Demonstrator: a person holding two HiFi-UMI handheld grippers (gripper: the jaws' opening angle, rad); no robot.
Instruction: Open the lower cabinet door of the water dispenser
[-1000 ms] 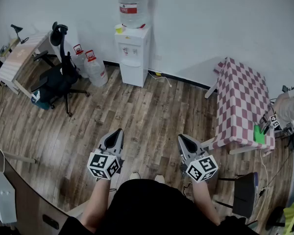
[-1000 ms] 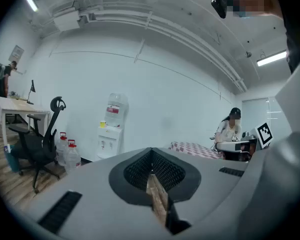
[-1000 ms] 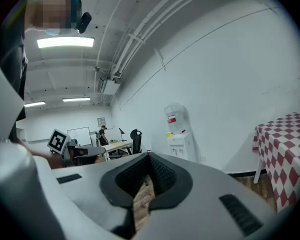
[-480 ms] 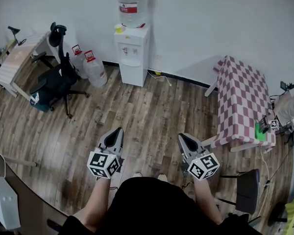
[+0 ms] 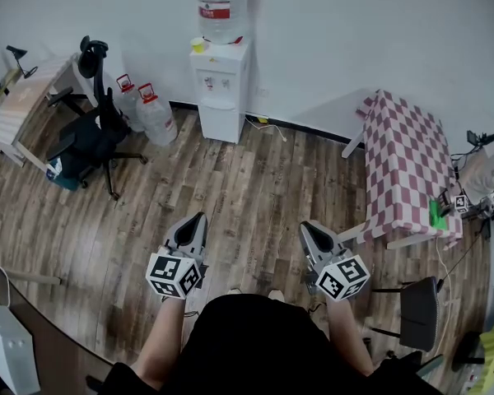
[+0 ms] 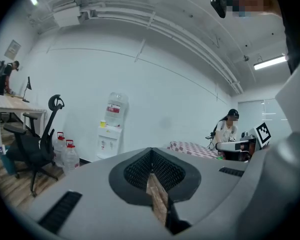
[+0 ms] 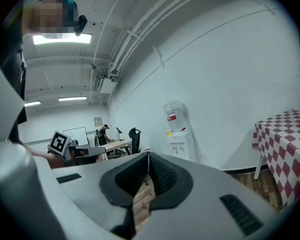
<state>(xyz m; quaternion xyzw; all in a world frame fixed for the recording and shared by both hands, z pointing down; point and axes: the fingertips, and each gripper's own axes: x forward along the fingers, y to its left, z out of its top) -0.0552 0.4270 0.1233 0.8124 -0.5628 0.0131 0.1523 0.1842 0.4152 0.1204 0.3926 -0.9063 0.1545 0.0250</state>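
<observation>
**Water dispenser** (image 5: 221, 89): a white floor-standing unit. It stands upright on the wood floor (image 5: 255, 188), with its back to the white wall (image 5: 354, 39), at the floor's far edge in the head view.

**Lower cabinet door** (image 5: 218, 125): it reads as closed and flush with the front of the unit. Nothing touches it.

**On the unit:** a clear water bottle (image 5: 222, 5) with a red label is seated upside down on top. A small yellow cup (image 5: 199, 45) stands on the top panel's left corner.

**Beside the unit:**
- Two water jugs (image 5: 155, 112) with red caps stand on the floor just to its left, by the wall.
- A cable (image 5: 267, 128) trails along the floor to its right.

**Further out:**
- A black office chair (image 5: 90, 134) stands left of the jugs.
- A wooden desk (image 5: 20, 105) stands near the floor's left edge.
- A red-and-white checked table (image 5: 403, 167) stands at the right, with a green item (image 5: 435, 216) at its near edge.
- A black chair (image 5: 416, 323) stands at the near right corner.

**Left gripper** (image 5: 200, 218): held over the near floor, well apart from the dispenser and pointing towards it. In the left gripper view its jaws are pressed together with nothing between them.

**Right gripper** (image 5: 305, 228): alongside the left gripper and equally far from the unit. Its jaws are likewise closed and empty.
</observation>
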